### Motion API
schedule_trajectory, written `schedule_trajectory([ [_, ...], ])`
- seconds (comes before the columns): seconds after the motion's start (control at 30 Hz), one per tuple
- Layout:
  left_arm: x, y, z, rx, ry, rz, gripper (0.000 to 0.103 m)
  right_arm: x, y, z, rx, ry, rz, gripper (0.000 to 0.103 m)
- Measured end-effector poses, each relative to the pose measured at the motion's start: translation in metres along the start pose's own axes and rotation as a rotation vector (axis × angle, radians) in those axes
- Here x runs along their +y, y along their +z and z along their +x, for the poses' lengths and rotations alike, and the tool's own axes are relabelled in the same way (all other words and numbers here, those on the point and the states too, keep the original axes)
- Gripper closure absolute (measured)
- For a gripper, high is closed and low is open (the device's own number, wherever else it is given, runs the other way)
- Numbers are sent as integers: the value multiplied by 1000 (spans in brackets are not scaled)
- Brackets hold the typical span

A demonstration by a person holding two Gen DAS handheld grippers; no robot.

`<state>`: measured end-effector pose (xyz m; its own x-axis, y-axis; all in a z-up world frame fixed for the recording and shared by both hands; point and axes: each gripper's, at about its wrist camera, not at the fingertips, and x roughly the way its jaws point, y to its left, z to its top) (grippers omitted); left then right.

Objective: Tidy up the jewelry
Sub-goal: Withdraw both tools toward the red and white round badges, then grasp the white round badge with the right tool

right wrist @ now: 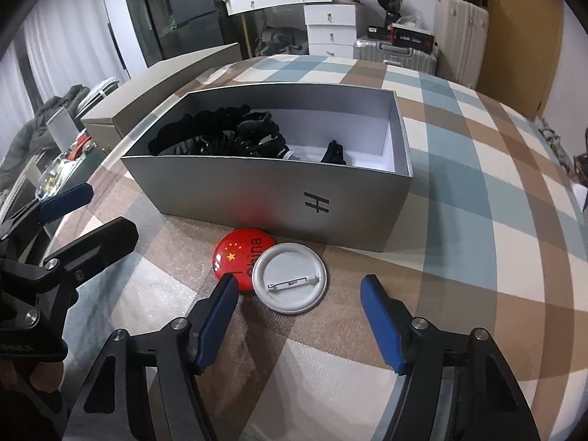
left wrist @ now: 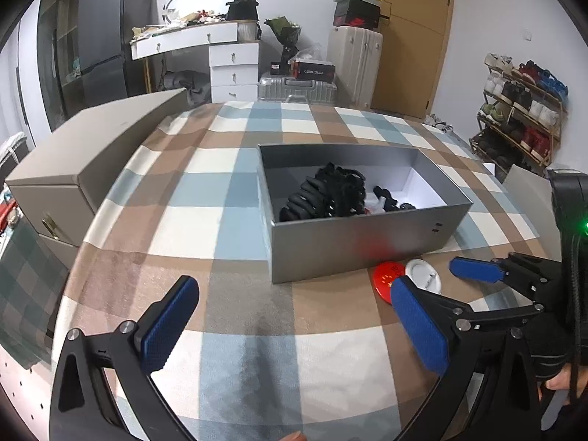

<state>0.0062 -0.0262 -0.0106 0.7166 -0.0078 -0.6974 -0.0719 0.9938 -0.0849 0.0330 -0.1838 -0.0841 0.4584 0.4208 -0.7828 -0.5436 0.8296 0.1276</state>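
Note:
Two round pin badges lie on the checked cloth in front of a grey open box (right wrist: 279, 198): a red China-flag badge (right wrist: 235, 253) and a white badge (right wrist: 290, 281) lying pin side up, overlapping it. The box (left wrist: 352, 246) holds black hair clips and ties (right wrist: 220, 132). My right gripper (right wrist: 297, 294) is open, its fingers either side of the white badge, just short of it. My left gripper (left wrist: 294, 301) is open and empty over bare cloth left of the badges (left wrist: 422, 275). The right gripper (left wrist: 477, 275) also shows in the left wrist view.
A closed beige box (left wrist: 92, 154) lies at the table's left edge. Behind the table stand a white dresser (left wrist: 231, 66), suitcases (left wrist: 352, 62) and a shoe rack (left wrist: 522, 110). The left gripper (right wrist: 70, 220) shows at the left in the right wrist view.

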Motion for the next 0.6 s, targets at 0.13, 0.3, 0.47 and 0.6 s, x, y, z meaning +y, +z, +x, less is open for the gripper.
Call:
schedule_trajectory([
  [0.13, -5, -1, 1, -1, 19, 32, 1, 2, 1, 1, 0, -17, -21, 39],
  [0.3, -6, -1, 2, 8, 5, 26, 1, 2, 2, 1, 1, -8, -18, 46],
  [0.47, -6, 0, 0, -1, 2, 20, 1, 7, 2, 0, -5, 13, -40, 63],
  [0.6, -7, 0, 0, -2, 13, 35, 1, 8, 2, 0, -15, 16, -52, 66],
])
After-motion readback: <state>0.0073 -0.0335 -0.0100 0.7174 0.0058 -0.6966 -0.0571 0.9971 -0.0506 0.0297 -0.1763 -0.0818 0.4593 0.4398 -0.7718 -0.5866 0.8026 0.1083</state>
